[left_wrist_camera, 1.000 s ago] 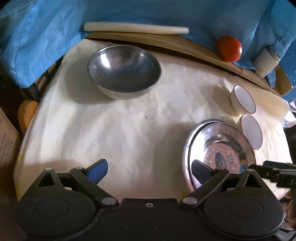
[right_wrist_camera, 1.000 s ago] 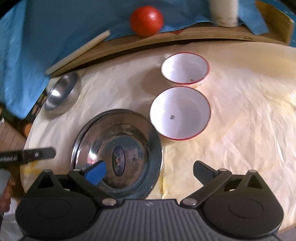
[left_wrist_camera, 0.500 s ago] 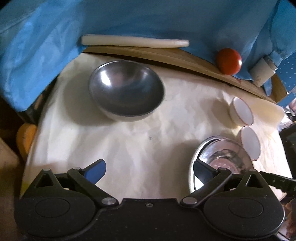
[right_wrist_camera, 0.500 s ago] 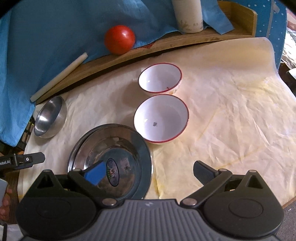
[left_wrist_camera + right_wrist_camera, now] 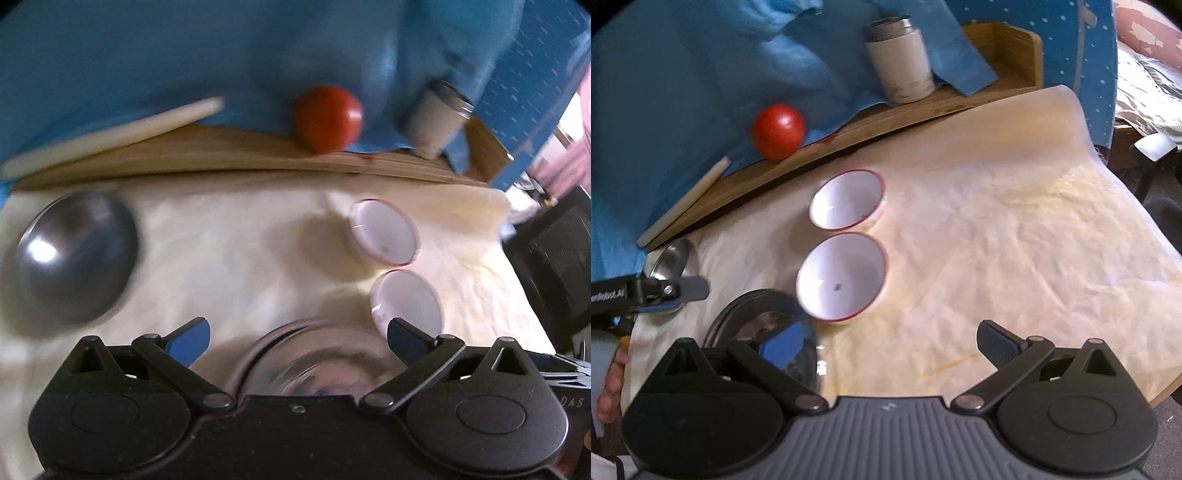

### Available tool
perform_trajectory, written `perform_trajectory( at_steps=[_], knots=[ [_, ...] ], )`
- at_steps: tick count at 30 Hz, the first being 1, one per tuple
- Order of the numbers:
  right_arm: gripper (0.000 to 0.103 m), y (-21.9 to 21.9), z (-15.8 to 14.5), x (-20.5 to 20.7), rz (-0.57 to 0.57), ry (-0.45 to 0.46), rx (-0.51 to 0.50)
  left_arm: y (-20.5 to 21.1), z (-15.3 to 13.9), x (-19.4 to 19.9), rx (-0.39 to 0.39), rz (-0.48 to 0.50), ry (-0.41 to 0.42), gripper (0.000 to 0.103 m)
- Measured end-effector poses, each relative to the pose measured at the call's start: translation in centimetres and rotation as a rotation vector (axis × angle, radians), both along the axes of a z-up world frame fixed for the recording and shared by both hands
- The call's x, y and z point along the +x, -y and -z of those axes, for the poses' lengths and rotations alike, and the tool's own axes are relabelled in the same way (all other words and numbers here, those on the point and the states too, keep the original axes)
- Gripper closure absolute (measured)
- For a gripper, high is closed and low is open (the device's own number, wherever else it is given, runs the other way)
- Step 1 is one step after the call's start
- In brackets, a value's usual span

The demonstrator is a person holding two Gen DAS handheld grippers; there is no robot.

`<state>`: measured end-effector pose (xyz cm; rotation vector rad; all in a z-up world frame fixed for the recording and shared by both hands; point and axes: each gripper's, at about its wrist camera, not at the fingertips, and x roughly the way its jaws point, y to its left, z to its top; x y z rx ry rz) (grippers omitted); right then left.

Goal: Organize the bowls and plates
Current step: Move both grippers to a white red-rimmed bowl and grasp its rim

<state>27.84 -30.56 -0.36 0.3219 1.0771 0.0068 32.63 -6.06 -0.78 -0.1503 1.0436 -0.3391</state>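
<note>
Cream-papered table (image 5: pixel 997 240). Left gripper (image 5: pixel 297 334), jaws apart, empty, has swung from the steel bowl (image 5: pixel 70 254) at nine o'clock toward steel plate (image 5: pixel 306 358). Right gripper (image 5: pixel 888 341) apart, empty; red-rimmed bowls (image 5: pixel 844 277) at twelve. Stacking likely next.

A lived-in home room, not a lab: a table under creased cream paper (image 5: pixel 1015 258), draped blue cloth (image 5: pixel 683 74) across the upper left, a wooden tray (image 5: pixel 1004 44) with a tomato (image 5: pixel 778 131) and tumbler (image 5: pixel 903 61), and rumpled bedding (image 5: pixel 1145 92) at the upper right.
</note>
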Motion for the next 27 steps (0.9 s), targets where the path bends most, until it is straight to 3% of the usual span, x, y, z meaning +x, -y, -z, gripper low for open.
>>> perform_trajectory(
  at_steps=[6, 9, 16, 20, 24, 27],
  knots=[
    [0.000, 2.7, 1.3, 1.7, -0.045, -0.036, 0.027, 6.2, 1.0, 2.5, 0.043, 0.152, 0.015, 0.001],
    [0.001, 3.1, 2.3, 2.8, -0.093, -0.052, 0.046, 7.9, 2.1, 3.4, 0.083, 0.176, -0.009, 0.001],
    [0.001, 3.3, 4.3, 5.2, -0.189, -0.066, 0.071, 8.3, 3.9, 5.1, 0.064, 0.111, -0.109, 0.001],
    [0.016, 3.4, 5.3, 6.3, -0.229, -0.085, 0.102, 8.3, 4.2, 5.4, 0.080, 0.085, -0.123, 0.003],
    [0.020, 3.6, 6.0, 7.2, -0.252, -0.106, 0.136, 8.7, 4.5, 5.8, 0.088, 0.063, -0.145, 0.021],
    [0.026, 3.6, 6.2, 7.6, -0.273, -0.112, 0.164, 9.1, 4.7, 5.9, 0.068, 0.061, -0.158, 0.028]
  ],
)
